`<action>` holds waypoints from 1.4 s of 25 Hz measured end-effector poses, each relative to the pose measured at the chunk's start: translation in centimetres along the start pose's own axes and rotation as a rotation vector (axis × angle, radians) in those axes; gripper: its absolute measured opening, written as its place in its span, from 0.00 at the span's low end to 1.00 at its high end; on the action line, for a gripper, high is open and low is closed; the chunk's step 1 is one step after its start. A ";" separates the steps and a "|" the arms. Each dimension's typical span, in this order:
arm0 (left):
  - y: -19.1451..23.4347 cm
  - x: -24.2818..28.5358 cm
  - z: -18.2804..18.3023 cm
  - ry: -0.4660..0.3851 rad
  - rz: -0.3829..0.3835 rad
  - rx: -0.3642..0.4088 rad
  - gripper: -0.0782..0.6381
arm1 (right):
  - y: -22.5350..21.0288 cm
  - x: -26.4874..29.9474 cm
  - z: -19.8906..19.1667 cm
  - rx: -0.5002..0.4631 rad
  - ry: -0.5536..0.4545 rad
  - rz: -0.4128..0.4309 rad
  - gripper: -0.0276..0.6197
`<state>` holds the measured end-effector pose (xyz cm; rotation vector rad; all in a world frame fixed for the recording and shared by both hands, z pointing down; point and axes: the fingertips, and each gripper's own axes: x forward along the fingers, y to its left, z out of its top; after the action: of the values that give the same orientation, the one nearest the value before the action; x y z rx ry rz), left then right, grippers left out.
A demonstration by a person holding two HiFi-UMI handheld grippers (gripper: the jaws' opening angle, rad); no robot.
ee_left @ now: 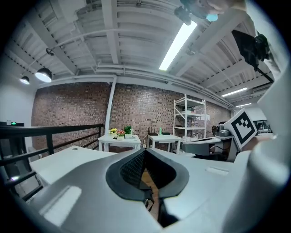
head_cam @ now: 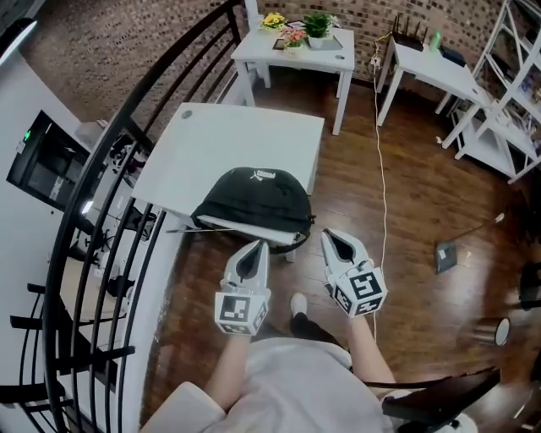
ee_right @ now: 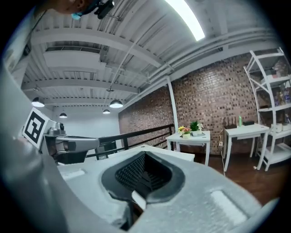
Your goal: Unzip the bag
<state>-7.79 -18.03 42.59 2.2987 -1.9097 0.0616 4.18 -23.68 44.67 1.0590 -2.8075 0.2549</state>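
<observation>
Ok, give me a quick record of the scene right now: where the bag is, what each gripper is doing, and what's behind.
bag: black bag, at the near edge of the white table; zip too small to read
left gripper: shut, empty, just short of the bag, not touching it
right gripper: shut, empty, near the bag's right end, not touching it
behind: small white table with potted plants
task: bag not yet gripped
</observation>
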 end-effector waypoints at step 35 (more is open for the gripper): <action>2.3 9.4 -18.5 0.369 -0.184 -0.058 0.25 | -5.2 13.6 -31.2 -0.185 0.582 -0.022 0.25</action>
<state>-7.09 -24.99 62.28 2.2256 -1.4966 0.3744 -0.55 -29.89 78.22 0.8108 -2.2479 0.2468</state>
